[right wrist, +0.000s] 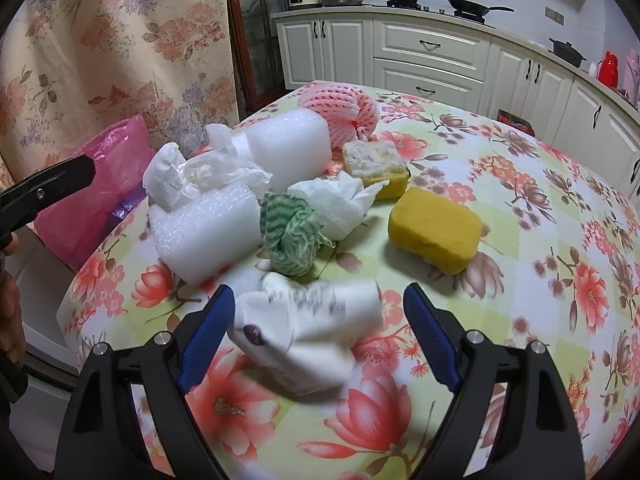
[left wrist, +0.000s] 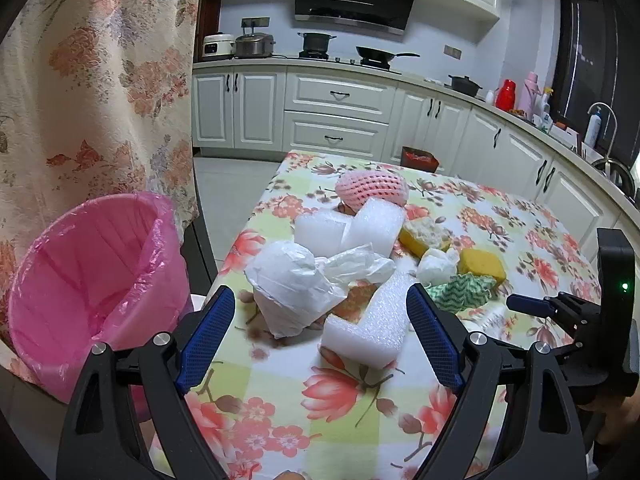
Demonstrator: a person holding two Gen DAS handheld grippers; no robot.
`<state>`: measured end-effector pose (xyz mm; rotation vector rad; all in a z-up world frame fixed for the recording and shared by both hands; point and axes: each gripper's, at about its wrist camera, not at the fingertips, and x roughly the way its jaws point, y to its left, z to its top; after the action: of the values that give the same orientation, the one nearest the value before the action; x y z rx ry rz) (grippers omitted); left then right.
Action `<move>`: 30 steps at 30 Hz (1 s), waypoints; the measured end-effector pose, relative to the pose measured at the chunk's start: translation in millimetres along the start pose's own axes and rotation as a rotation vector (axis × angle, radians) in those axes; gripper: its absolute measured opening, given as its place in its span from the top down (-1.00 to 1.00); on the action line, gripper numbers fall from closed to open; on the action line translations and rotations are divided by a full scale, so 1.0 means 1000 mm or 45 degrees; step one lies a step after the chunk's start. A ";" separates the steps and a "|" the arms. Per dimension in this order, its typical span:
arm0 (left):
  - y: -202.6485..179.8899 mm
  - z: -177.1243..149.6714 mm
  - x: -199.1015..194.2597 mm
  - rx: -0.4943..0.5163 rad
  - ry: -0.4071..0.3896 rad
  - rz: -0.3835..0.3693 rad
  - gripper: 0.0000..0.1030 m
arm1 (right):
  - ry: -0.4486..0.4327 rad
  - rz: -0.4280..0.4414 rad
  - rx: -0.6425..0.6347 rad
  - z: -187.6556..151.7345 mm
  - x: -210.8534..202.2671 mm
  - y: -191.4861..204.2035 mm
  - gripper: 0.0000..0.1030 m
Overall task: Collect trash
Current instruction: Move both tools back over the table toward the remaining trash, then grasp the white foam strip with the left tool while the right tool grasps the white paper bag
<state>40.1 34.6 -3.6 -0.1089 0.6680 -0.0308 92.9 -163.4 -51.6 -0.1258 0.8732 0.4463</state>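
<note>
In the left wrist view my left gripper [left wrist: 320, 336] stands open over the near table edge. A crumpled white plastic bag [left wrist: 296, 288] and a white foam block [left wrist: 368, 328] lie between and just beyond its blue fingers, untouched. The pink-lined bin [left wrist: 88, 280] stands below the table to the left. In the right wrist view my right gripper [right wrist: 318, 336] is open around a blurred, crumpled white wrapper [right wrist: 308, 332] lying on the cloth; the pads do not press on it. Further back lie a green cloth [right wrist: 290, 236], a tissue [right wrist: 340, 204] and a yellow sponge [right wrist: 434, 232].
More foam blocks [right wrist: 288, 148], a worn sponge [right wrist: 374, 162] and a pink fruit net [right wrist: 340, 112] sit toward the far side of the floral table [right wrist: 540, 280]. A floral curtain [left wrist: 100, 80] hangs behind the bin. Kitchen cabinets [left wrist: 336, 112] run along the back.
</note>
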 end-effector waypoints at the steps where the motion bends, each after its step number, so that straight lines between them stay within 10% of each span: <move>1: 0.000 0.000 0.001 -0.001 0.002 -0.001 -0.59 | 0.002 0.003 -0.001 -0.001 0.000 0.001 -0.62; 30: -0.025 -0.018 0.055 0.063 0.179 -0.083 -0.59 | 0.019 0.022 0.053 -0.008 0.005 -0.019 -0.58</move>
<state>72.1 4.3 -48.3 -0.0811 0.8035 -0.1187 98.2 -181.3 -62.2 -0.0832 0.8981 0.4435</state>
